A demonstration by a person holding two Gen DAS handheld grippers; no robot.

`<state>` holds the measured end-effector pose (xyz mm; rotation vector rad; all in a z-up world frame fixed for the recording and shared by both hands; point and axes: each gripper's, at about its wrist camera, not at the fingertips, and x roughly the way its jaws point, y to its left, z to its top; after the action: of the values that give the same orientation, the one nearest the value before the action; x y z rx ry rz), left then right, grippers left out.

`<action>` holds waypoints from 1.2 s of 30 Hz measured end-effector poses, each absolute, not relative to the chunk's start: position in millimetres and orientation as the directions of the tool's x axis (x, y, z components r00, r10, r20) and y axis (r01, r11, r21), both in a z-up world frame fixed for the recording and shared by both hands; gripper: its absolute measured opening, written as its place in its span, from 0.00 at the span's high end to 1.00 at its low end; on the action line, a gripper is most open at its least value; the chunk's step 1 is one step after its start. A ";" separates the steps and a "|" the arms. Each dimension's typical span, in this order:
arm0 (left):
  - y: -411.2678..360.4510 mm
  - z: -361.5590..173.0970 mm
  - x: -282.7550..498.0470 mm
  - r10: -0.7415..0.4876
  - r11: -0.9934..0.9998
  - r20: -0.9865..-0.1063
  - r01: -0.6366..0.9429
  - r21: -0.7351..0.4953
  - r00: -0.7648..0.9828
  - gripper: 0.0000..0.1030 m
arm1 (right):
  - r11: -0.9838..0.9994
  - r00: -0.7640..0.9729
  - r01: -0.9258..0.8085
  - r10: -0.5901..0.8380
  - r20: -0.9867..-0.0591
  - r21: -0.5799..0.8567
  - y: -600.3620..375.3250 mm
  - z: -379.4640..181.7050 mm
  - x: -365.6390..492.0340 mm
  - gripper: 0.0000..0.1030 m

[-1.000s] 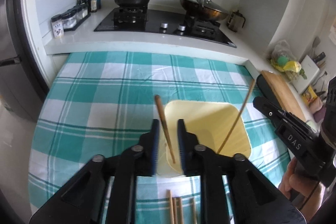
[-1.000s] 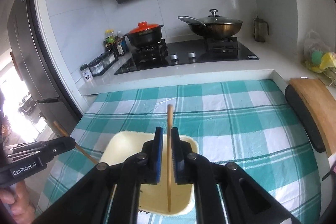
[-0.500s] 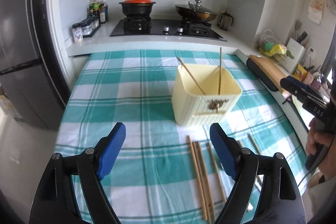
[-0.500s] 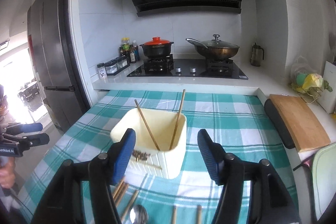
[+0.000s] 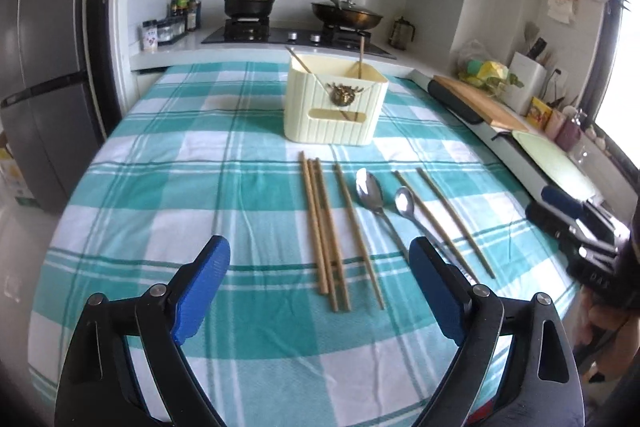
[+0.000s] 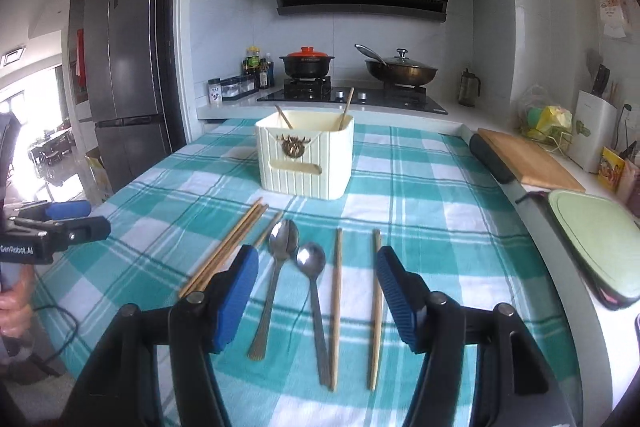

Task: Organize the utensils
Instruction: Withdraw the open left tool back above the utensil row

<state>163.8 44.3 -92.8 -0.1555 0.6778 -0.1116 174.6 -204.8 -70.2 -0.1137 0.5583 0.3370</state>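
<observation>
A cream ribbed utensil holder [image 5: 335,107] stands on the checked tablecloth with two wooden chopsticks [image 5: 361,57] leaning inside; it also shows in the right wrist view [image 6: 306,155]. Several chopsticks [image 5: 325,227] and two metal spoons [image 5: 376,203] lie flat in front of it. In the right wrist view the spoons [image 6: 280,259] and two chopsticks [image 6: 337,299] lie between my fingers. My left gripper [image 5: 320,287] is open and empty above the chopstick bundle. My right gripper [image 6: 318,291] is open and empty over the spoons.
A stove with a black pot [image 5: 250,3] and a wok [image 5: 347,13] sits behind the table. A wooden cutting board [image 6: 528,159] and a green tray [image 6: 596,239] lie on the right counter. A fridge [image 6: 124,67] stands at the left.
Both grippers let go of their chopsticks into the holder, opened wide, and drew back toward the table's near edge. The loose chopsticks and spoons came into view.
</observation>
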 end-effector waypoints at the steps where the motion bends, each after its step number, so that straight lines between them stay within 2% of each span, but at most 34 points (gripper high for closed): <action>1: 41.0 -92.9 160.5 -0.161 0.980 -0.597 0.058 -0.189 0.786 0.11 | 0.943 0.796 -0.331 0.269 -0.542 -0.020 -205.9 -74.5 166.8 0.39; 6: 27.8 -90.4 149.4 -0.165 0.980 -0.532 0.080 -0.180 0.830 0.11 | 0.954 0.800 -0.299 0.243 -0.548 -0.014 -209.1 -89.1 145.7 0.39; 14: 19.6 -98.8 144.7 -0.149 0.987 -0.527 0.089 -0.138 0.837 0.11 | 0.958 0.835 -0.283 0.228 -0.501 -0.037 -201.0 -88.6 138.7 0.39; 19: 22.2 -103.1 141.3 -0.172 0.983 -0.534 0.112 -0.143 0.828 0.11 | 0.956 0.837 -0.291 0.234 -0.495 -0.040 -195.9 -91.0 138.4 0.39; 24: 20.3 -111.2 144.5 -0.185 0.982 -0.579 0.129 -0.137 0.794 0.11 | 0.953 0.836 -0.298 0.235 -0.496 -0.049 -193.1 -93.9 136.0 0.39; 28: 19.2 -113.4 145.2 -0.227 0.973 -0.602 0.147 -0.179 0.766 0.11 | 0.952 0.841 -0.299 0.236 -0.486 -0.057 -192.2 -92.2 133.3 0.39; 32: 22.7 -106.5 142.5 -0.201 0.977 -0.585 0.118 -0.177 0.786 0.03 | 0.954 0.849 -0.295 0.236 -0.473 -0.053 -193.4 -89.6 131.2 0.39; 36: 29.6 -103.9 142.6 -0.191 0.978 -0.580 0.100 -0.185 0.792 0.01 | 0.952 0.851 -0.300 0.243 -0.466 -0.051 -192.5 -88.6 129.5 0.39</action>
<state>142.6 29.6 -103.9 -0.1481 0.6380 -0.1568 129.5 -192.5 -88.6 -0.1242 0.4739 0.2868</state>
